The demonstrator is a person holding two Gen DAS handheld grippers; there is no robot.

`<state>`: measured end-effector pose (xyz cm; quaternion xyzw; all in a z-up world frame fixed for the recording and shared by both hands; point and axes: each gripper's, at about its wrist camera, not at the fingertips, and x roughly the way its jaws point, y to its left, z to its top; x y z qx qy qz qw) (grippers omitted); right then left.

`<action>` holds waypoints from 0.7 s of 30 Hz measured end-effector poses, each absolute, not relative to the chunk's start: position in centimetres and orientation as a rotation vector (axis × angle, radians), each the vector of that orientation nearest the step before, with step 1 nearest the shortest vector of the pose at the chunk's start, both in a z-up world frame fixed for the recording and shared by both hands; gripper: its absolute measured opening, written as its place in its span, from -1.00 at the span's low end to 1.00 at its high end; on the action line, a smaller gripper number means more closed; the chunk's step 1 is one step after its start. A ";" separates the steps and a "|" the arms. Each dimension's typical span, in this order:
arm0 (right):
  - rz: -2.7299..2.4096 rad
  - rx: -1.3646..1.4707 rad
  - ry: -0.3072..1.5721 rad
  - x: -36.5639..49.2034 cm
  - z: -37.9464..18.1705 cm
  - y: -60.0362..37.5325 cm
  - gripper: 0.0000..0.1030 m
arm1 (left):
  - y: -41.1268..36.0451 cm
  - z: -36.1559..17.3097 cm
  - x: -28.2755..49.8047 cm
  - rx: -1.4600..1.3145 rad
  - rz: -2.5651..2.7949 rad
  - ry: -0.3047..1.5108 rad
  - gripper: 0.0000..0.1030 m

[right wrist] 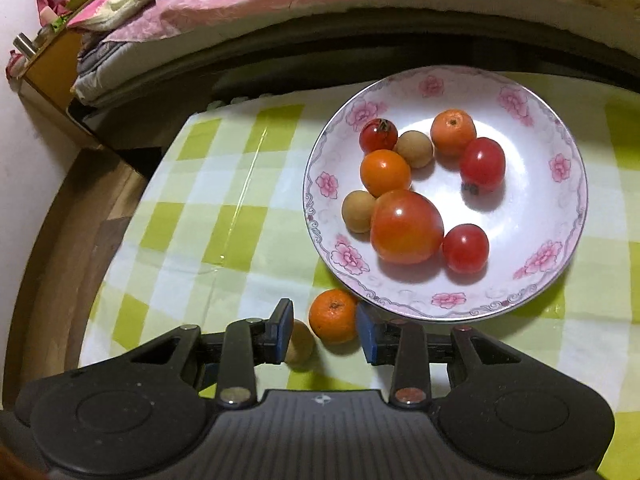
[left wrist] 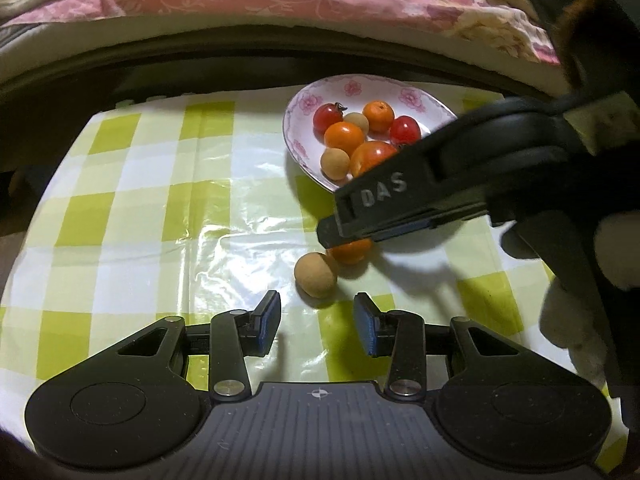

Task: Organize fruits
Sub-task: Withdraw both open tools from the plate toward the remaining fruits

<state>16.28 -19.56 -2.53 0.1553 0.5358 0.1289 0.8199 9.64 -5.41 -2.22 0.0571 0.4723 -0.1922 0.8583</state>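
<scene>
Just ahead of both open tools, a dimpled orange mandarin [right wrist: 333,321].

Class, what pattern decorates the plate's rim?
Pink flowers with grey scrollwork on the white plate, clearest in the right wrist view.

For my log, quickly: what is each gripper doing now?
Left gripper: open, holding nothing.
Right gripper: open around the small orange, not closed on it.
</scene>
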 end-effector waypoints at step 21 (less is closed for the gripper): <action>0.219 0.291 1.125 14.3 -2.6 -22.3 -0.30 | -5.9 -2.5 10.7 0.121 -0.381 0.981 -0.02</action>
